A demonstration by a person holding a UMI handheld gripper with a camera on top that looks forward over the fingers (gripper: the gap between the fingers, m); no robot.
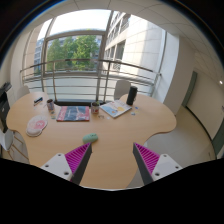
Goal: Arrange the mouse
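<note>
The mouse (pixel 91 138), pale green, is lying on the wooden worktop (pixel 110 150) just ahead of the tool (pixel 112 160), nearer its left finger. The tool is hanging wide open, gripping nothing. Farther back a book (pixel 73 113), a pink object (pixel 37 125) and a dark speaker (pixel 131 96) are sitting near the window (pixel 75 50).

Daylight is let in through the large window (pixel 75 55) behind the table (pixel 95 140); the glass is blown out bright. The tabletop is evenly lit, shadows soft. Straight lines are bent strongly by the fisheye toward the edges. Detail is soft throughout.
</note>
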